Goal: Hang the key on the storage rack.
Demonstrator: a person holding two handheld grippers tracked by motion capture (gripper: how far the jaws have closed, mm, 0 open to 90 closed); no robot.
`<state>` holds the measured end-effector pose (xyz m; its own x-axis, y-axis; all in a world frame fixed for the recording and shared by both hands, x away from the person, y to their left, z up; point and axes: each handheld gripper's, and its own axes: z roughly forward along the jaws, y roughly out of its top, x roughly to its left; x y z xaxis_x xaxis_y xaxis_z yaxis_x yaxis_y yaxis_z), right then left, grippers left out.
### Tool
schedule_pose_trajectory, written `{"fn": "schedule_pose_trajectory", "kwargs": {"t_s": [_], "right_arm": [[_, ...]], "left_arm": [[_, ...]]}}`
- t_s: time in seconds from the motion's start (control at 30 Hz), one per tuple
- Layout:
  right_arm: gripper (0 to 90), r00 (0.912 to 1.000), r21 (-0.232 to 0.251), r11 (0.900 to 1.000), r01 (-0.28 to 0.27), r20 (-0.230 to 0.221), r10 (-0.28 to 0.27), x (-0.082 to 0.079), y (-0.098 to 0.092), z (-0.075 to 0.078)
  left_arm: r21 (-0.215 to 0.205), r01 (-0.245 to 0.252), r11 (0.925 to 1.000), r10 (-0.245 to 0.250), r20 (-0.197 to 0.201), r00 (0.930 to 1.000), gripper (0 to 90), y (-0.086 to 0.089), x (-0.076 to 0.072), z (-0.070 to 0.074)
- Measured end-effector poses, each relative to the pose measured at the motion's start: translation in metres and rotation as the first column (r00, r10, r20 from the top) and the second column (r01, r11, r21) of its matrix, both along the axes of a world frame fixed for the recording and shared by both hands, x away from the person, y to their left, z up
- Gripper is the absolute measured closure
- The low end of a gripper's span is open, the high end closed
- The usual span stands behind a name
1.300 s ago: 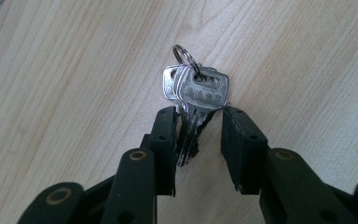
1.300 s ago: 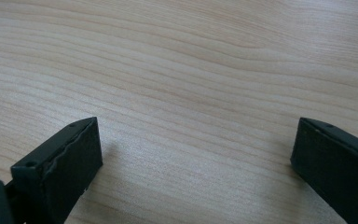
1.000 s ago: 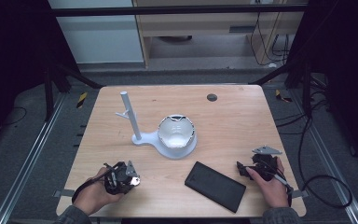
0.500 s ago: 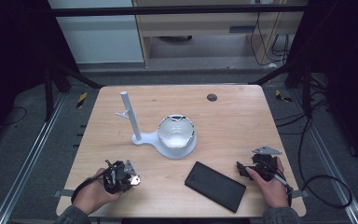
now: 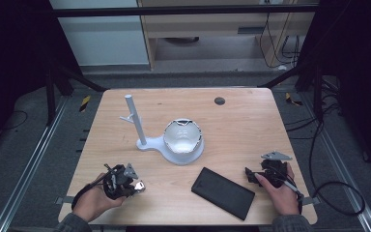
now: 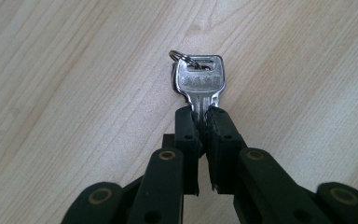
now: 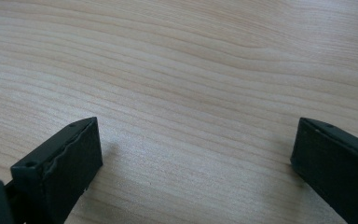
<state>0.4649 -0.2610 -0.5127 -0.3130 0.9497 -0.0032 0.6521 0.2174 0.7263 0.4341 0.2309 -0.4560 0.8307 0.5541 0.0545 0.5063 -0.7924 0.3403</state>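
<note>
A silver key on a small ring (image 6: 199, 81) lies on the wooden table (image 5: 241, 130), and my left gripper (image 6: 201, 114) is shut on its blade. Its jaws have just been closing onto the key. From above, the key (image 5: 139, 185) sticks out to the right of my left gripper (image 5: 133, 186) near the table's front left. My right gripper (image 5: 251, 175) rests at the front right. In its own view my right gripper (image 7: 196, 135) stands open over bare wood with nothing between the jaws.
A black flat slab like a phone (image 5: 223, 192) lies at the front between the two hands. A white stand (image 5: 182, 137) with a bowl-shaped cup and an upright post (image 5: 134, 118) sits mid-table. A dark round spot (image 5: 219, 101) marks the far side.
</note>
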Motion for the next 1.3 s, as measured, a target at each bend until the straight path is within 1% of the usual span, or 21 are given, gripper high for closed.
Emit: {"fn": "schedule_pose_trajectory", "kwargs": {"t_s": [0.17,0.23,0.3,0.43,0.47,0.5,0.57,0.67,0.7,0.73,0.87,0.9,0.93,0.97,1.03,1.07,1.1,1.17,1.2,1.27,1.3], "right_arm": [[1.8,1.0000,0.000,1.000,0.000,0.000,0.000,0.000,0.000,0.000],[1.8,1.0000,0.000,1.000,0.000,0.000,0.000,0.000,0.000,0.000],[1.8,1.0000,0.000,1.000,0.000,0.000,0.000,0.000,0.000,0.000],[1.8,1.0000,-0.001,1.000,0.000,0.001,0.000,0.000,0.000,0.000],[1.8,1.0000,-0.001,1.000,0.000,0.001,0.000,0.000,0.000,0.000],[1.8,1.0000,-0.002,1.000,-0.001,0.001,0.001,0.000,0.000,0.000],[1.8,1.0000,-0.001,1.000,-0.001,0.001,0.001,0.000,0.000,0.000],[1.8,1.0000,-0.002,1.000,0.001,0.002,-0.001,0.000,0.000,0.000],[1.8,1.0000,-0.002,1.000,0.001,0.002,-0.001,0.000,0.000,0.000],[1.8,1.0000,0.001,1.000,0.001,0.001,-0.001,0.000,0.000,0.000],[1.8,1.0000,-0.001,1.000,0.001,0.002,-0.001,0.000,0.000,0.000],[1.8,1.0000,-0.001,1.000,0.001,0.002,-0.001,0.000,0.000,0.000],[1.8,1.0000,0.001,1.000,0.001,0.000,-0.001,0.000,0.000,0.000],[1.8,1.0000,0.001,1.000,0.001,0.000,-0.001,0.000,0.000,0.000],[1.8,1.0000,0.001,1.000,0.001,0.001,-0.001,0.000,0.000,0.000],[1.8,1.0000,0.001,1.000,0.001,0.001,-0.001,0.000,0.000,0.000],[1.8,1.0000,0.001,1.000,0.001,0.001,-0.001,0.000,0.000,0.000],[1.8,1.0000,0.001,1.000,0.001,0.001,-0.001,0.000,0.001,0.000],[1.8,1.0000,0.001,1.000,0.001,0.001,-0.001,0.000,0.001,0.000],[1.8,1.0000,0.001,1.000,0.001,0.001,-0.001,0.000,0.001,0.000],[1.8,1.0000,0.001,1.000,0.001,0.001,-0.001,0.000,0.001,0.000]], "left_arm": [[-0.029,-0.016,0.9994,0.017,0.010,0.9998,83.3,0.004,-0.002,0.008],[-0.031,-0.014,0.9994,0.015,0.012,0.9998,83.3,0.005,-0.002,0.011],[-0.048,-0.023,0.9986,0.024,0.027,0.9994,83.3,0.008,-0.003,0.020],[-0.039,-0.020,0.9991,0.021,0.031,0.9993,83.3,0.009,-0.004,0.032],[-0.039,-0.020,0.9991,0.021,0.031,0.9993,83.3,0.009,-0.004,0.032],[-0.025,-0.021,0.9995,0.022,0.037,0.9991,83.3,0.008,-0.004,0.039],[-0.020,-0.024,0.9995,0.025,0.045,0.9987,83.3,0.008,-0.004,0.042],[-0.011,-0.025,0.9996,0.025,0.057,0.9981,83.3,0.008,0.000,0.057],[-0.011,-0.025,0.9996,0.025,0.057,0.9981,83.3,0.008,0.000,0.057],[-0.010,-0.028,0.9996,0.029,0.070,0.9972,83.3,0.009,0.003,0.066],[0.008,-0.029,0.9995,0.028,0.089,0.9956,83.3,0.010,0.006,0.087],[0.008,-0.029,0.9995,0.028,0.089,0.9956,83.3,0.010,0.006,0.087],[0.007,-0.033,0.9994,0.033,0.097,0.9947,83.3,0.011,0.008,0.099],[0.007,-0.033,0.9994,0.033,0.097,0.9947,83.3,0.011,0.008,0.099],[0.005,-0.041,0.9992,0.040,0.109,0.9933,83.3,0.014,0.011,0.113],[0.002,-0.045,0.9990,0.044,0.112,0.9927,83.3,0.015,0.013,0.119],[0.002,-0.045,0.9990,0.044,0.112,0.9927,83.3,0.015,0.013,0.119],[-0.004,-0.054,0.9985,0.054,0.118,0.9915,83.3,0.018,0.016,0.130],[-0.015,-0.054,0.9984,0.055,0.115,0.9919,83.3,0.020,0.019,0.139],[-0.031,-0.063,0.9975,0.066,0.121,0.9904,83.3,0.021,0.021,0.149],[-0.031,-0.063,0.9975,0.066,0.121,0.9904,83.3,0.021,0.021,0.149]]}}
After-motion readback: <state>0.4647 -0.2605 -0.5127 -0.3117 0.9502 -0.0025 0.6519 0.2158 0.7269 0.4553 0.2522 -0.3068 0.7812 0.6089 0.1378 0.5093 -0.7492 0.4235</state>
